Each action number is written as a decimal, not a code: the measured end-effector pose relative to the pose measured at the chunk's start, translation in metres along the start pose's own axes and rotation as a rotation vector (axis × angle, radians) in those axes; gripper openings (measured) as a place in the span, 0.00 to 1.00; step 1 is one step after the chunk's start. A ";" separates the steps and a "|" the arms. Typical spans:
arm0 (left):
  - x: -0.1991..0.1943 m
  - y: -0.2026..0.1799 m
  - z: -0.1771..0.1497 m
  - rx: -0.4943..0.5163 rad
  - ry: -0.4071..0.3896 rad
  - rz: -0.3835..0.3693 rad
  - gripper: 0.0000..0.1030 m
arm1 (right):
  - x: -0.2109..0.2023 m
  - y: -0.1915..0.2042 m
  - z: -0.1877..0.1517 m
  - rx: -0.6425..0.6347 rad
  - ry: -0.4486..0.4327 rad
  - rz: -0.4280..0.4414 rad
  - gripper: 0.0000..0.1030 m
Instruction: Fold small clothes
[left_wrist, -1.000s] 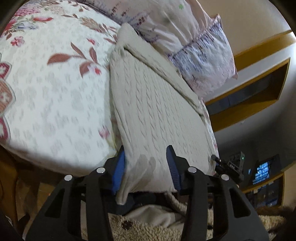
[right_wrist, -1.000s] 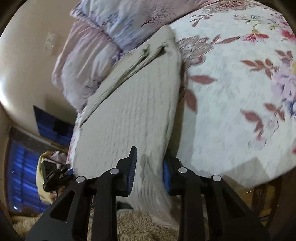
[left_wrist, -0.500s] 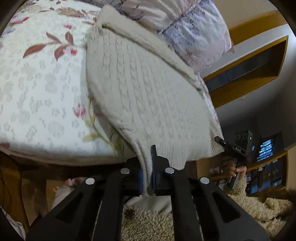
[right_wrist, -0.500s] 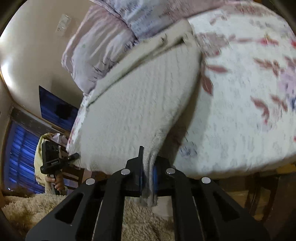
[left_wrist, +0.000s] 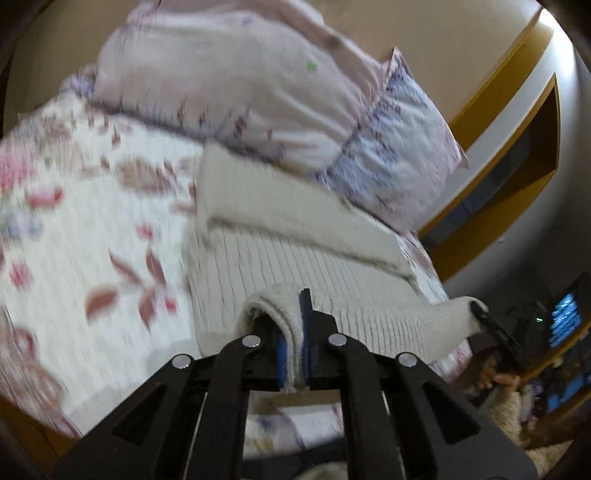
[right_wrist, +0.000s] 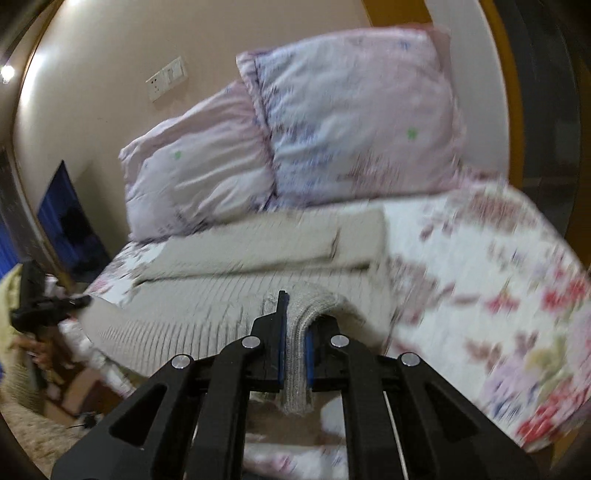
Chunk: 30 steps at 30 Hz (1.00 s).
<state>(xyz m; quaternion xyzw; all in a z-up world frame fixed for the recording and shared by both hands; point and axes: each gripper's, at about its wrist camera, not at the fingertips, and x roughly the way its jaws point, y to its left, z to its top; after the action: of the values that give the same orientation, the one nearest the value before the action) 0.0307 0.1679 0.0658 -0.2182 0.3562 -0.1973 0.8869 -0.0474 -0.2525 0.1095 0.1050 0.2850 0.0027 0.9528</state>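
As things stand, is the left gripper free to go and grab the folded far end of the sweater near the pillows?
Probably not: the left gripper is shut on the sweater hem, as is the right gripper. Nothing blocks the way toward the pillows, but it must release first.

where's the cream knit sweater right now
The cream knit sweater lies on the floral bedspread just in front of the pillows, its near hem pinched by the left tool and right tool.

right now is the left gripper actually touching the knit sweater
Touching. The left wrist view shows the left gripper shut on the sweater hem, the knit pinched between its blue pads.
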 end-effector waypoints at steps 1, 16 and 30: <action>0.001 -0.002 0.007 0.013 -0.020 0.013 0.06 | 0.002 0.001 0.004 -0.010 -0.015 -0.013 0.07; 0.073 -0.014 0.124 0.118 -0.127 0.141 0.06 | 0.099 -0.018 0.076 0.070 -0.111 -0.062 0.07; 0.182 0.067 0.133 -0.178 0.060 0.073 0.06 | 0.215 -0.081 0.046 0.386 0.185 -0.043 0.07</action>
<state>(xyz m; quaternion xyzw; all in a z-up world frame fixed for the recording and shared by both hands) 0.2613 0.1644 0.0175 -0.2768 0.4065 -0.1389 0.8595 0.1537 -0.3269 0.0140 0.2785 0.3685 -0.0628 0.8847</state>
